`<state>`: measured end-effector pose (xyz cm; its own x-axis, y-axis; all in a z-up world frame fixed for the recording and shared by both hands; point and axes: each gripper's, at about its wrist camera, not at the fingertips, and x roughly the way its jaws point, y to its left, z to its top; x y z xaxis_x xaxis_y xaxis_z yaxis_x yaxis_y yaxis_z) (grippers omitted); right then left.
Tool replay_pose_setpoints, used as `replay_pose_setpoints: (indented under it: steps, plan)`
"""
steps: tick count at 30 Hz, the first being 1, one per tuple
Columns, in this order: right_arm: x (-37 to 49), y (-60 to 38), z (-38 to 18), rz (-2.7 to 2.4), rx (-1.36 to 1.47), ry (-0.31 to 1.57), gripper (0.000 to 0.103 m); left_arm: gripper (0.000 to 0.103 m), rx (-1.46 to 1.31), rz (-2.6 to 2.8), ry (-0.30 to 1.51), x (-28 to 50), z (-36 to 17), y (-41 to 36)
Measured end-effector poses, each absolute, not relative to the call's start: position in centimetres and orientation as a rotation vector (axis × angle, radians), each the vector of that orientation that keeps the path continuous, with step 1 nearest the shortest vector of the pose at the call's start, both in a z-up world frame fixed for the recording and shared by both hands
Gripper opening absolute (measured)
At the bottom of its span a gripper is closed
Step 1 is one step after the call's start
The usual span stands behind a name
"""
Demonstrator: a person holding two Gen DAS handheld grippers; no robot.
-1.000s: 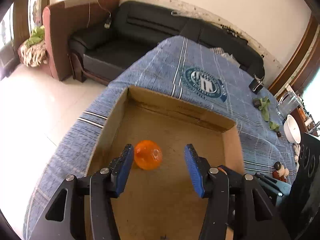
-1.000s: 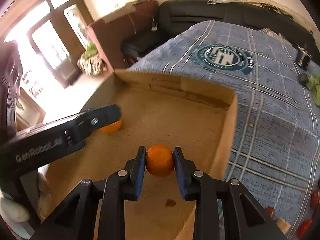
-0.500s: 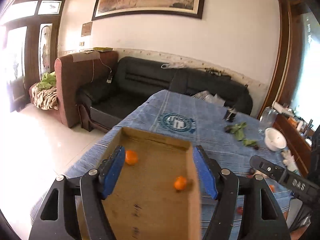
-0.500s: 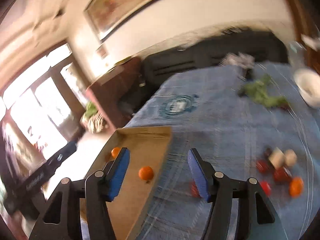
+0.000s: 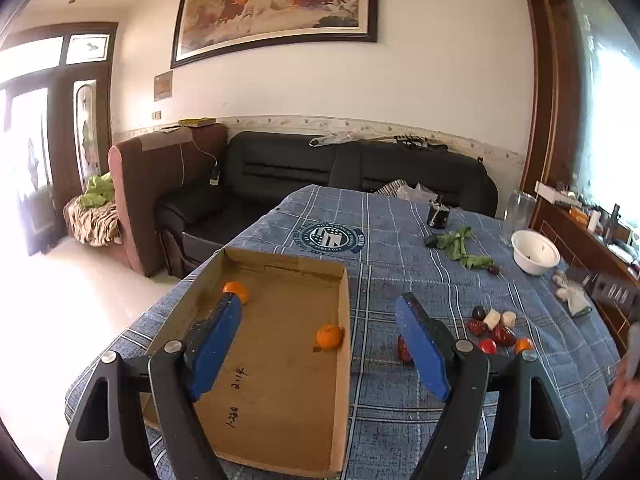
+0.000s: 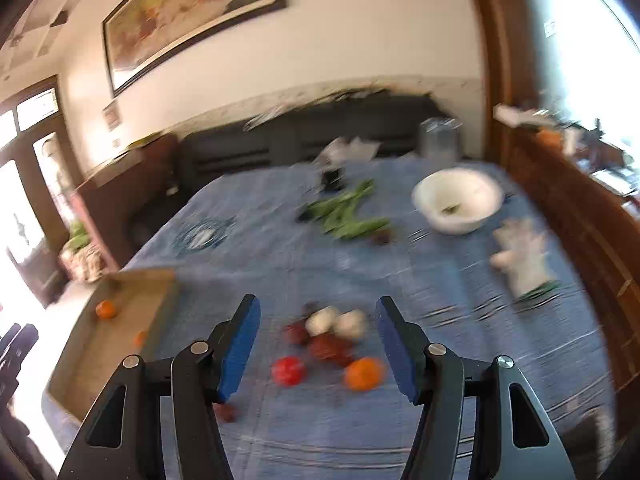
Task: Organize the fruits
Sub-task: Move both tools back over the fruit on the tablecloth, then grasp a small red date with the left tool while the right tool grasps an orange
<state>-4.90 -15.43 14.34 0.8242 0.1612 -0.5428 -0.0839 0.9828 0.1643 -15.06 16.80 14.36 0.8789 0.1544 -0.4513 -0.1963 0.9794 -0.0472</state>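
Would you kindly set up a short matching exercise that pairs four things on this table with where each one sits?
Things:
1. two oranges
2. white bowl
3. green leaves
4. pile of mixed fruit

Places:
A. on the blue cloth, right of the box
B. near the table's far right edge
C. inside the cardboard box
D. on the cloth, just left of the bowl

Pairs: 1-C, 2-B, 3-D, 4-A
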Motion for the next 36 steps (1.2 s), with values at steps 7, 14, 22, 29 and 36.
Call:
replay_pose_setpoints:
  steps: [7,14,22,29,36]
  plan:
    - [-5.4,-22.2,16.5,0.046,0.217,0.539,0.065,0.080,-0.070,0.169,0.488,-14.4,13.8,15.3]
    - [-4.6,-23.0,12.8,0.059,0.256,0.610,0.078,0.087,-0.093,0.119,0.519,-13.6,12.7,14.9]
    - [-2.6,-21.0,7.7,0.144,0.255,0.722,0.078,0.087,-0.151,0.049,0.624,-11.2,10.1,14.8]
    - [-0.3,-19.8,4.1,0.206,0.276,0.828,0.068,0.087,-0.093,-0.064,0.724,-9.2,6.8,11.1]
    - [0.3,-18.9,2.0,0.259,0.272,0.885,0.059,0.086,-0.048,-0.161,0.789,-7.9,4.6,7.5]
